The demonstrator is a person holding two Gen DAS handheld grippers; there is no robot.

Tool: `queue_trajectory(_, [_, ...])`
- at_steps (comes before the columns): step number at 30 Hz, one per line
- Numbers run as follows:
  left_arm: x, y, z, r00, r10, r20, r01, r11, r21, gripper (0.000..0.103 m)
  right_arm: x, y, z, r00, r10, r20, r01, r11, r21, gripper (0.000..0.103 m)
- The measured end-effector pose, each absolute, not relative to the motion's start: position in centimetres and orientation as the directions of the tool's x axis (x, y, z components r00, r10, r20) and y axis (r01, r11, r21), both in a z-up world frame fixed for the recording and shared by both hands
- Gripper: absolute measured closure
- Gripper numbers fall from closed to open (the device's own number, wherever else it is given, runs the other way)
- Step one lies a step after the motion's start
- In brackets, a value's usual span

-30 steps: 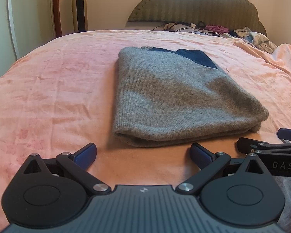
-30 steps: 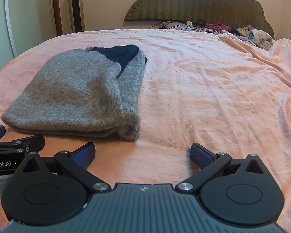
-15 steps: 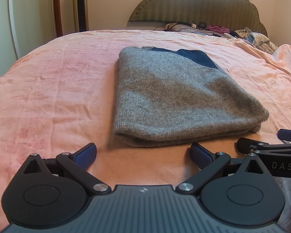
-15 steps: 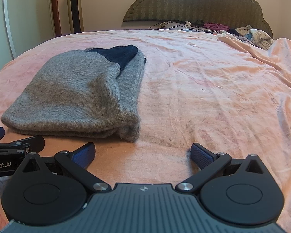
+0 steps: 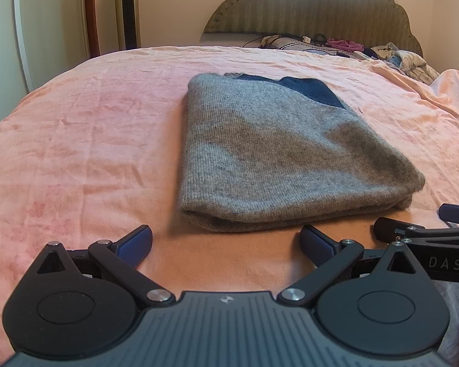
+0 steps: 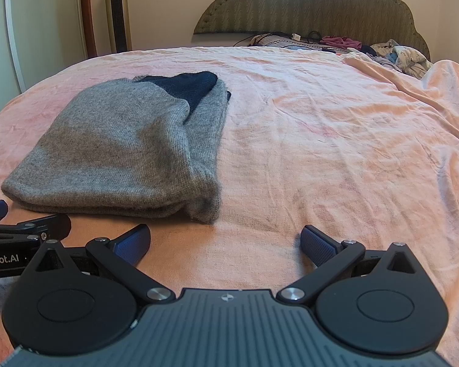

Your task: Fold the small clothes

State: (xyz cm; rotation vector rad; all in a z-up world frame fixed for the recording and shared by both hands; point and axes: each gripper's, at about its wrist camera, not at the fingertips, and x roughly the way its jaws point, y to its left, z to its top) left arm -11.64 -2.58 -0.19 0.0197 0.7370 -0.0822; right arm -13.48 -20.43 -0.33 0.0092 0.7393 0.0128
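Note:
A grey knitted sweater [image 5: 278, 156] with a dark blue part at its far end lies folded into a flat bundle on the pink bedspread [image 5: 85, 140]. It also shows in the right wrist view [image 6: 122, 150], at the left. My left gripper [image 5: 226, 244] is open and empty, just short of the sweater's near edge. My right gripper [image 6: 226, 243] is open and empty, in front of the sweater's right corner and the bare bedspread [image 6: 336, 153]. Each gripper shows at the edge of the other's view.
A padded headboard [image 5: 306, 9] stands at the far end, with a heap of loose clothes and cables [image 5: 382, 52] below it. A tower fan [image 5: 127, 9] stands at the back left by the wall.
Nothing has moved on the bed. The right wrist view has shifted very slightly; both grippers stay open and empty.

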Motion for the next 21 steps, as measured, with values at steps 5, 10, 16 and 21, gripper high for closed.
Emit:
queue_trajectory(5, [-11.59,-2.64,-0.21,0.737,-0.066,-0.673,0.082,0.997,-0.007,0.0,-13.48,-20.46,-0.33,0.739,0.015,-0.674,-0.009,1.0,0.013,0.0])
queue_trajectory(10, [-11.59,-2.76,-0.22,0.734,-0.061,-0.676,0.08,0.997,-0.002,0.0,-13.49,-20.45,-0.34,0.739,0.015,-0.674,-0.008,1.0,0.013,0.0])
queue_trajectory(16, [-11.56,-2.83,-0.23,0.734,-0.059,-0.677,0.079,0.997,-0.001,0.0,-13.5,-20.45,-0.34,0.739,0.015,-0.674,-0.008,1.0,0.013,0.0])
queue_trajectory(21, [-11.58,-2.82,-0.23,0.734,-0.06,-0.677,0.08,0.997,-0.001,0.0,-13.5,-20.46,-0.34,0.739,0.015,-0.673,-0.008,1.0,0.013,0.0])
